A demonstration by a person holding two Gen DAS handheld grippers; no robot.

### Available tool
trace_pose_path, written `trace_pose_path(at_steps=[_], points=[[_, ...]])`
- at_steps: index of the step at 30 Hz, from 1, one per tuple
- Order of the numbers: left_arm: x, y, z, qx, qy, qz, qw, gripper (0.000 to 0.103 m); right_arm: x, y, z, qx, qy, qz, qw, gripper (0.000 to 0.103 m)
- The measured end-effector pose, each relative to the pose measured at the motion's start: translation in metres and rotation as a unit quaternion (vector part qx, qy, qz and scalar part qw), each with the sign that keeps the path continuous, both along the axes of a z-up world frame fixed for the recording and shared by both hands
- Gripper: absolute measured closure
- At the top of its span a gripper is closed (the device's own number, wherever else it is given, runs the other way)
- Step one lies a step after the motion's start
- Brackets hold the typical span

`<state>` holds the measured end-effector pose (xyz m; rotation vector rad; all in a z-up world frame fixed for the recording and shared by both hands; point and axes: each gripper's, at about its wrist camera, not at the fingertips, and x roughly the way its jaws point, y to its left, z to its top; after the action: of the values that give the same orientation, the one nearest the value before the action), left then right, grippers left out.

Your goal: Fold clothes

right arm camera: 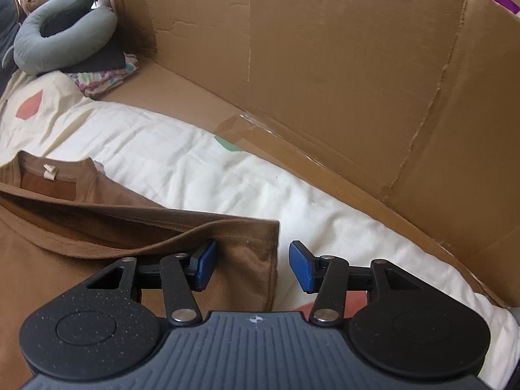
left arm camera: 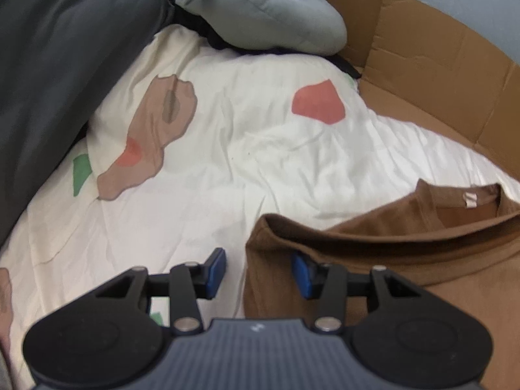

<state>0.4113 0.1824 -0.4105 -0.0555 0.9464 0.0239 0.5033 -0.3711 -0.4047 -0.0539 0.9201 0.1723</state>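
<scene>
Left wrist: parted fingers (left arm camera: 217, 271) straddle shirt (left arm camera: 406, 260) edge.

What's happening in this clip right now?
A person with a gripper in each hand is folding a brown shirt on a white patterned bedspread. The shirt lies folded up toward its collar. The left gripper is open over the folded edge's left corner, and the right gripper is open over its right corner. Neither is clamped on the cloth. Flattened cardboard stands along the far side of the bed.

No legible text anywhere, even on the shirt's neck tag (left arm camera: 469, 200).
</scene>
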Motion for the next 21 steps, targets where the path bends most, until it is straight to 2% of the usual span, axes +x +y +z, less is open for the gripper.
trace_pose_path(at_steps=[2, 3, 6, 7, 9, 11, 12, 17, 21], points=[[0.003, 0.002, -0.001, -0.012, -0.005, 0.001, 0.9999, 0.055, 0.004, 0.000, 0.001, 0.013, -0.001, 0.001, 1.000, 0.048], [0.005, 0.004, -0.001, -0.022, -0.008, 0.001, 0.9997, 0.055, 0.006, 0.000, 0.001, 0.020, 0.000, 0.001, 1.000, 0.051], [0.010, 0.010, -0.005, -0.057, -0.008, 0.005, 0.9983, 0.057, 0.011, 0.001, 0.001, 0.030, 0.004, 0.002, 1.000, 0.069], [0.011, 0.011, -0.007, -0.066, -0.008, 0.008, 0.9978, 0.059, 0.013, 0.002, 0.001, 0.029, 0.006, 0.003, 1.000, 0.070], [0.012, 0.013, -0.008, -0.074, -0.013, 0.012, 0.9971, 0.065, 0.014, 0.003, 0.001, 0.026, 0.006, -0.001, 1.000, 0.070], [0.012, 0.016, -0.008, -0.087, -0.018, 0.015, 0.9960, 0.086, 0.014, 0.001, 0.000, 0.027, 0.004, -0.011, 1.000, 0.070], [0.011, 0.018, -0.008, -0.092, -0.021, 0.017, 0.9954, 0.091, 0.013, -0.001, 0.000, 0.027, 0.002, -0.016, 1.000, 0.070], [0.005, 0.025, -0.004, -0.097, -0.045, 0.027, 0.9939, 0.095, 0.007, -0.008, -0.001, 0.035, 0.003, -0.025, 0.999, 0.067], [0.000, 0.027, -0.004, -0.097, -0.049, 0.034, 0.9935, 0.095, 0.001, -0.014, -0.002, 0.045, 0.006, -0.028, 0.999, 0.057]])
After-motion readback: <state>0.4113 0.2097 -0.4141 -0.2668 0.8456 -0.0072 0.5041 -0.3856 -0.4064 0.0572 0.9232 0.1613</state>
